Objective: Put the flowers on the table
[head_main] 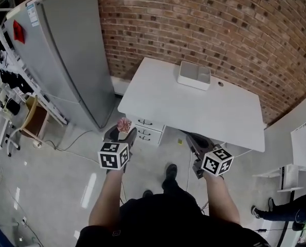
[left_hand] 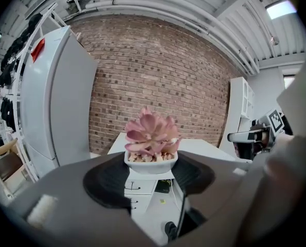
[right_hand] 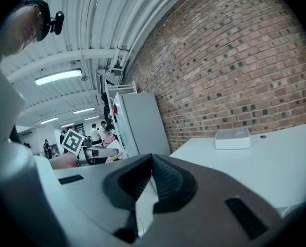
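Head view. White rectangular table [head_main: 194,112] stands against a red brick wall [head_main: 219,24]. A shallow white rectangular tray [head_main: 194,75] sits near the table's far edge, and a white drawer unit [head_main: 148,129] is under its near left corner. A tall grey refrigerator [head_main: 65,50] stands to the left of the table. The left gripper [head_main: 122,133] is held over the floor just short of the table's left corner and carries a pink succulent in a small white pot [head_main: 124,123]. The pot is off the table and close to its edge. The right gripper [head_main: 193,142] hangs at the table's near edge, beside the left one but apart from it.

Left gripper view. Both dark pads press the white pot from either side. The pot is upright, the pink rosette above the rim, and the table lies behind it.

Right gripper view. The jaws are closed together with nothing between them. Table and tray lie ahead to the right, the refrigerator to the left.
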Motion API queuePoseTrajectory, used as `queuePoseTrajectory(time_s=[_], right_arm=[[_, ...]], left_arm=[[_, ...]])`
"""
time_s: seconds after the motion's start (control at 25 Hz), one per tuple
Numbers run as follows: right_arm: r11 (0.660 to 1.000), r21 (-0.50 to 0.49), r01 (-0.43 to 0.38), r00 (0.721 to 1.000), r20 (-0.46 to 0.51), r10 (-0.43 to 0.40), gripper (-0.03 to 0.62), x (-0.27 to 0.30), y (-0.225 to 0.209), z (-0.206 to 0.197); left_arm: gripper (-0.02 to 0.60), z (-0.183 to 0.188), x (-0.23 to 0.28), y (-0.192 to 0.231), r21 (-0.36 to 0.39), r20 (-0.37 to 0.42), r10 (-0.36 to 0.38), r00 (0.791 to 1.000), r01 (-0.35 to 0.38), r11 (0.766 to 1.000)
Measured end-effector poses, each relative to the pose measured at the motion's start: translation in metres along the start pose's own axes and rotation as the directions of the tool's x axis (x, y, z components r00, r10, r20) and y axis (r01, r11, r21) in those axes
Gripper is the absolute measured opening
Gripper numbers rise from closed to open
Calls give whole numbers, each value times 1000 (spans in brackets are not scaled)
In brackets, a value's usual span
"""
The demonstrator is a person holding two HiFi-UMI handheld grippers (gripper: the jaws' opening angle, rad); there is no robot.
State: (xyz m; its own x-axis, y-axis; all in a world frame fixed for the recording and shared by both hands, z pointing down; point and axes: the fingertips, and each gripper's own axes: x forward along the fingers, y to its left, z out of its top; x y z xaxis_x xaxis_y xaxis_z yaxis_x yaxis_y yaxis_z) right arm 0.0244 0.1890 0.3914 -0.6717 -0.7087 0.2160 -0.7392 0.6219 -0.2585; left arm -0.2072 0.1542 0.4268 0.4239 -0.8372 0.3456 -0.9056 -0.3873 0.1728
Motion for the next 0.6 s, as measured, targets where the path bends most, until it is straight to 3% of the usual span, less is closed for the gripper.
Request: queuePoseTrajectory(time_s=[0.24, 0.6], right_arm=[[996, 12, -84, 996, -14, 84, 12, 45, -25, 7], [988, 26, -155, 988, 6, 155, 12, 98, -114, 47]], left_arm=[[259, 4, 35, 20, -7, -33, 56, 998, -57, 998], [259, 43, 131, 20, 8, -76, 94, 993, -94, 996]])
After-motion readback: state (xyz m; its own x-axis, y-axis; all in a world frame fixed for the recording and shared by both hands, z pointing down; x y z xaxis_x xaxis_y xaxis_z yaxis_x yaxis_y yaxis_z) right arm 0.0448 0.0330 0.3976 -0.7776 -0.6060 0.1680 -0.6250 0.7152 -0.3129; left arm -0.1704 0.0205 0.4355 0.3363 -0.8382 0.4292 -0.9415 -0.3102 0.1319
